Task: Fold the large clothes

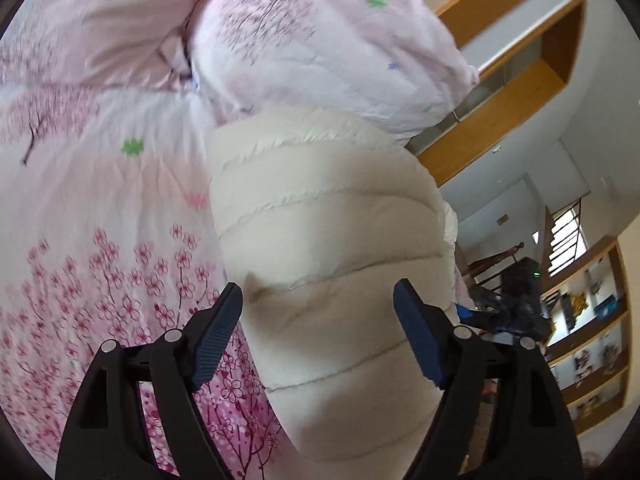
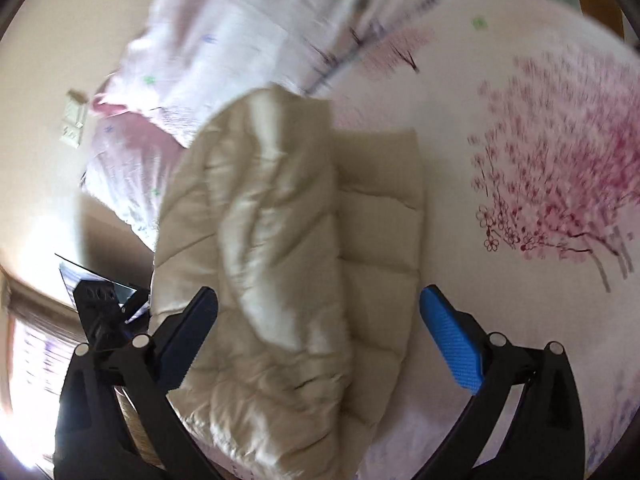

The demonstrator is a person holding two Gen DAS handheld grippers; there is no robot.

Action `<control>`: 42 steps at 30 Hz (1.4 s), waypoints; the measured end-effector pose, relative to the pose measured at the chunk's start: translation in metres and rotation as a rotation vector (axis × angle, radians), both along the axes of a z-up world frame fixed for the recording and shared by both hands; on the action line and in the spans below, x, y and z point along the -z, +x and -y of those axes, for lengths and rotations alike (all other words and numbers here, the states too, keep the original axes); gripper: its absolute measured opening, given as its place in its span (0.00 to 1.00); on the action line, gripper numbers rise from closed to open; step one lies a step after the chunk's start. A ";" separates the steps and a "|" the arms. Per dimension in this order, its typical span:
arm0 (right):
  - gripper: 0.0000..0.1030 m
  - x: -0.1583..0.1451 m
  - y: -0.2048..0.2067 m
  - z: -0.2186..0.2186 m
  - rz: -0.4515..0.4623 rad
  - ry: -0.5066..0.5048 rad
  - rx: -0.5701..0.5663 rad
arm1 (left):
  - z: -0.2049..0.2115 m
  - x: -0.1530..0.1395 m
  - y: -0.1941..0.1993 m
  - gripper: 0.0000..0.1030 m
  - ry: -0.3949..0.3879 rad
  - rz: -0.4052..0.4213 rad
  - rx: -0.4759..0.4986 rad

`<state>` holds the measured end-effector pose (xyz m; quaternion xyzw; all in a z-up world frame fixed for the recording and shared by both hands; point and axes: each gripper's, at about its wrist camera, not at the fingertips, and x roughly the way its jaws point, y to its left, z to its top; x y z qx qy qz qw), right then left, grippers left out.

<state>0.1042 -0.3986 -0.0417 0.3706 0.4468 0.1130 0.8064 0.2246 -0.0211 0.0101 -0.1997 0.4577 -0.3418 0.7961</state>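
Cream quilted puffer jacket (image 1: 328, 264), folded lengthwise into a long bundle, lying on floral bedding

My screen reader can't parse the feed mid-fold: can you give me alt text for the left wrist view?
The left tool is open, its blue-padded fingers on either side of a cream quilted puffer jacket lying on a pink cherry-blossom bedsheet. A matching floral pillow sits just past the jacket, with wooden shelves at the right.
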 end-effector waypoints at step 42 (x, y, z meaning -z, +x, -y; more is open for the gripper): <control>0.25 -0.054 0.067 -0.155 0.214 0.265 -0.483 | -0.066 -0.015 0.001 0.47 -0.253 0.028 -0.057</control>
